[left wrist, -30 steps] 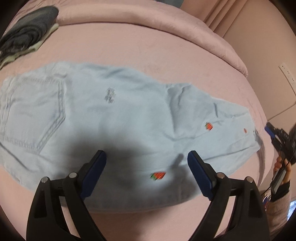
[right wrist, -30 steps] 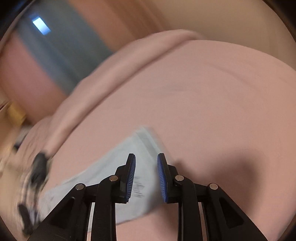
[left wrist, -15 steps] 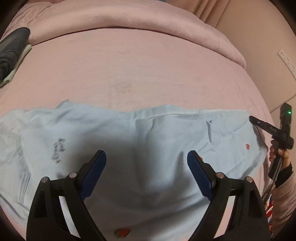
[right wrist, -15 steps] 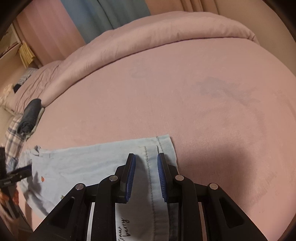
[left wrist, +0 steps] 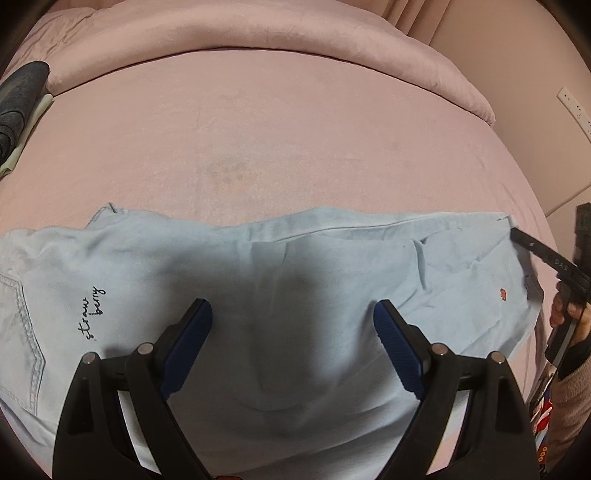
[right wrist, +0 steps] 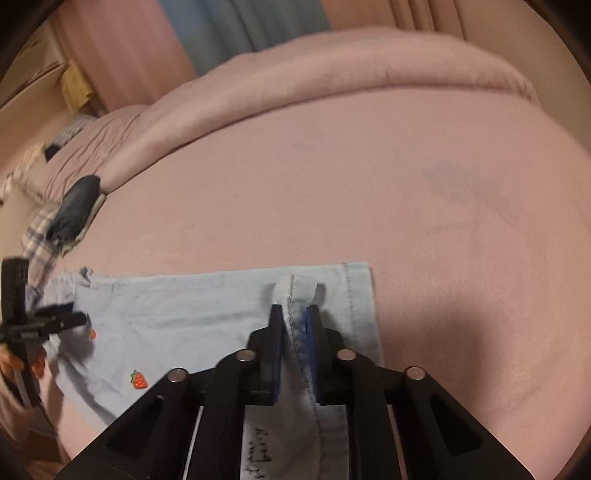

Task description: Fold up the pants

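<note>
Light blue pants (left wrist: 295, 266) with small strawberry marks and "straw berry" writing lie flat across the pink bed (left wrist: 295, 147). My left gripper (left wrist: 293, 317) is open and empty, hovering over the middle of the pants. My right gripper (right wrist: 295, 314) is shut on a pinched fold of the pants' seam near the waistband (right wrist: 295, 291). In the right wrist view the pants (right wrist: 184, 306) stretch to the left. My right gripper also shows at the right edge of the left wrist view (left wrist: 517, 234), at the pants' end.
A folded dark garment (left wrist: 18, 99) lies at the bed's far left, also in the right wrist view (right wrist: 74, 206). A rolled pink duvet (left wrist: 258, 29) runs along the far side. A wall socket (left wrist: 572, 103) is at the right.
The left gripper moved forward over the pants and stayed open. The right gripper closed on the seam fold and lifted it a little.
</note>
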The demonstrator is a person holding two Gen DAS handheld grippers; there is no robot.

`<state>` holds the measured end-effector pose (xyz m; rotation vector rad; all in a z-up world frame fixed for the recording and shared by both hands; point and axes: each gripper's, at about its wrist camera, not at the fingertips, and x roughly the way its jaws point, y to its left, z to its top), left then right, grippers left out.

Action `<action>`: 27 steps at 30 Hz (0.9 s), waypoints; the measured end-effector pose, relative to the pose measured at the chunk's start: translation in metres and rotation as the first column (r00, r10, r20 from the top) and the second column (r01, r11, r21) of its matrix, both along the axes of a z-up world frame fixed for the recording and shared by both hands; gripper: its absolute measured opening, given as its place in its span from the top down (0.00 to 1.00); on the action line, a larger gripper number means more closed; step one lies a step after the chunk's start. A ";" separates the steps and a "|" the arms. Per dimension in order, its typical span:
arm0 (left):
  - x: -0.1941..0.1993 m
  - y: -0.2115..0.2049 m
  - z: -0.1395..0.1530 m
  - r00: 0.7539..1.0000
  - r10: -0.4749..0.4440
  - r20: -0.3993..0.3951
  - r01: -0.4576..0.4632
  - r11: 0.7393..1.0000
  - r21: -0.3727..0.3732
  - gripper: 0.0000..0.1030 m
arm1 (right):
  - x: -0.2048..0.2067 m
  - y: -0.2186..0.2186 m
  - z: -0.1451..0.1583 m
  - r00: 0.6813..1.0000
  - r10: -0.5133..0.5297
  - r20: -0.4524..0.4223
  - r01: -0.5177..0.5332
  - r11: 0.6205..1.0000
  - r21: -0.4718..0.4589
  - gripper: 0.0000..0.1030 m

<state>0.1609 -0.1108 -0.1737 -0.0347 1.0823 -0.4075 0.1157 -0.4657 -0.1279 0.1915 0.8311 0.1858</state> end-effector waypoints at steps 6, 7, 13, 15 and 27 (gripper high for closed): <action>0.008 -0.015 0.003 0.999 0.015 0.029 -0.014 1.000 -0.019 0.14 | -0.006 0.004 0.020 0.993 -0.101 0.068 0.108 0.988 -0.108 0.92; 0.011 -0.016 0.003 0.999 0.013 0.031 -0.012 1.000 -0.020 0.14 | -0.002 0.005 0.020 0.992 -0.110 0.058 0.117 0.986 -0.120 0.92; 0.020 -0.026 -0.003 0.998 0.005 0.058 -0.007 0.999 0.032 0.14 | 0.031 0.003 -0.002 0.986 -0.158 -0.059 0.144 0.971 -0.192 0.82; 0.020 -0.021 0.000 0.998 -0.008 0.059 0.006 1.000 0.024 0.14 | 0.027 -0.007 0.003 0.981 -0.188 -0.048 0.180 0.973 -0.143 0.68; -0.027 0.038 0.021 0.992 0.061 0.106 -0.054 0.996 -0.076 0.14 | -0.122 -0.045 0.013 0.965 -0.263 0.003 0.243 0.896 0.372 0.63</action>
